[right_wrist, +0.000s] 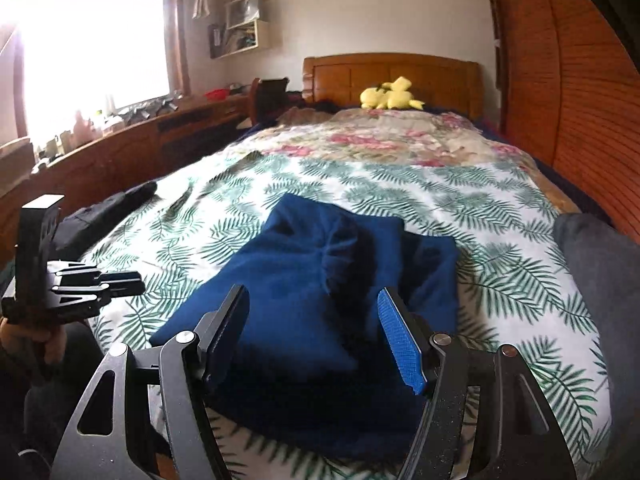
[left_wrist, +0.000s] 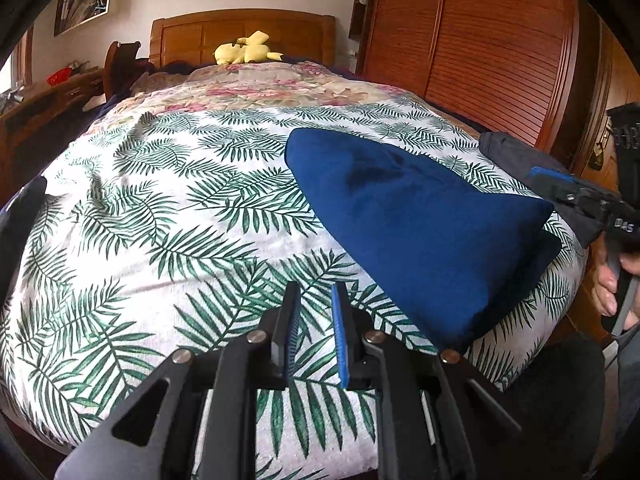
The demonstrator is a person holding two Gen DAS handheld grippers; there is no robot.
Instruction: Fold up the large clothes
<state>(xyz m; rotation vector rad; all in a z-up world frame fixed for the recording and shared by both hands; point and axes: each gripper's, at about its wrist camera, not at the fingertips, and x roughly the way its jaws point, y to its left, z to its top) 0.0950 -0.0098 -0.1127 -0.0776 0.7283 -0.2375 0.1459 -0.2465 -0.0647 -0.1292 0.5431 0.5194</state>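
Navy fleece, already folded into a thick bundle [left_wrist: 420, 232], lies on the leaf-print cover [left_wrist: 160, 208] near the bed's foot, toward its right side. At left, the left gripper [left_wrist: 316, 320] hovers over bare cover beside the bundle, jaws nearly closed with a thin gap, holding nothing. At right, the right gripper [right_wrist: 316, 332] hangs above the bundle with jaws wide, also empty. A grey garment [right_wrist: 600, 280] sits at the far right edge. The risk: a one-sided pinch or drag could spring the loose top layers open or nudge the bundle off the mattress edge.
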